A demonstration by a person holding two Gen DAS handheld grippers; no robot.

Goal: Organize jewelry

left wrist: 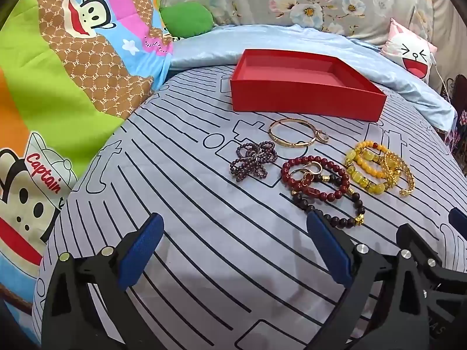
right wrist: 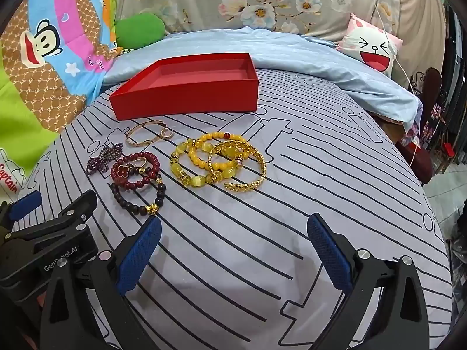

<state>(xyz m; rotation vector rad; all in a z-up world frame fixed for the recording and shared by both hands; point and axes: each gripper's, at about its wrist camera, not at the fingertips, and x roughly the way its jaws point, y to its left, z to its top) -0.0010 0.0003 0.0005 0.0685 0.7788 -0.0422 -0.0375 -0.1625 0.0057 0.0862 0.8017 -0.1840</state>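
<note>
Both grippers' blue fingers (left wrist: 140, 250) spread wide, empty, angled downward above striped bedsheet (right wrist: 262, 248), bracelets (right wrist: 221, 163) ahead.

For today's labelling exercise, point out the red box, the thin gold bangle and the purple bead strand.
red box (left wrist: 303, 96): left wrist view, front wall.
thin gold bangle (left wrist: 287, 143): left wrist view, near band.
purple bead strand (right wrist: 102, 160): right wrist view, bunched beads.

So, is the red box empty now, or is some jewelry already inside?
Empty, as far as visible: the red box shows only bare floor, and the bracelets lie outside on the bedsheet.
</note>
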